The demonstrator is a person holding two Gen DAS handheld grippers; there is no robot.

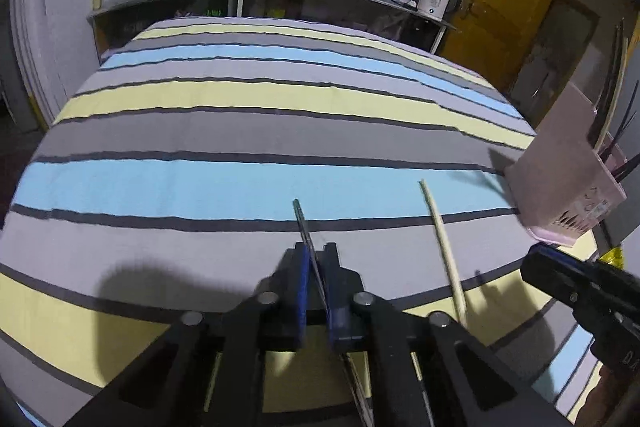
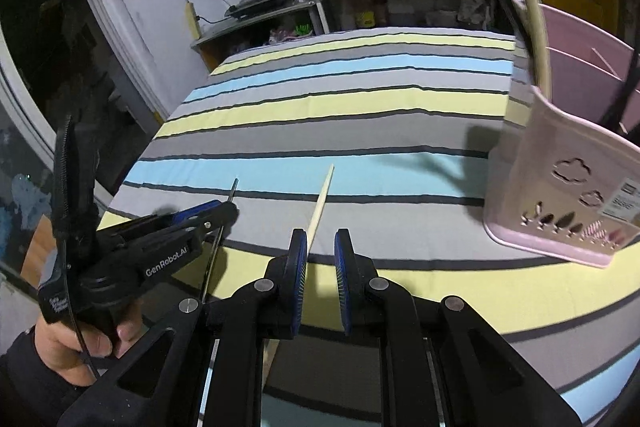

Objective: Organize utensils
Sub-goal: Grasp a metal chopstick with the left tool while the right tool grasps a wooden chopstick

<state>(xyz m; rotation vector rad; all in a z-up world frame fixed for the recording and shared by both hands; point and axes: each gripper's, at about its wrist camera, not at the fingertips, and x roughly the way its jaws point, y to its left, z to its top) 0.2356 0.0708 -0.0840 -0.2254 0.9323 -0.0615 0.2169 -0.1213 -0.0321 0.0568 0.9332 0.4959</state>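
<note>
The left wrist view looks straight down the left claw (image 1: 316,259), whose blue pads are closed tight on a thin dark metal chopstick (image 1: 301,221) that pokes forward over the striped cloth (image 1: 240,131) covering the bench; only the right wrist view shows that same claw from the side (image 2: 228,209), with the person's left hand (image 2: 80,343) wrapped round its black handle. The right claw (image 2: 320,247) stands narrowly apart, gripping nothing, with a pale wooden chopstick (image 2: 322,203) lying on the cloth and running under its left pad; whether the pad touches it I cannot tell. In the left view this pale stick (image 1: 442,239) lies to the right of the dark one. The pink utensil holder (image 2: 560,195) stands right of both sticks, its cloud-shaped cutouts and label visible only from the right wrist, and dark and pale sticks rise out of it. On the cloth: two loose chopsticks, one dark, one pale; one holder
</note>
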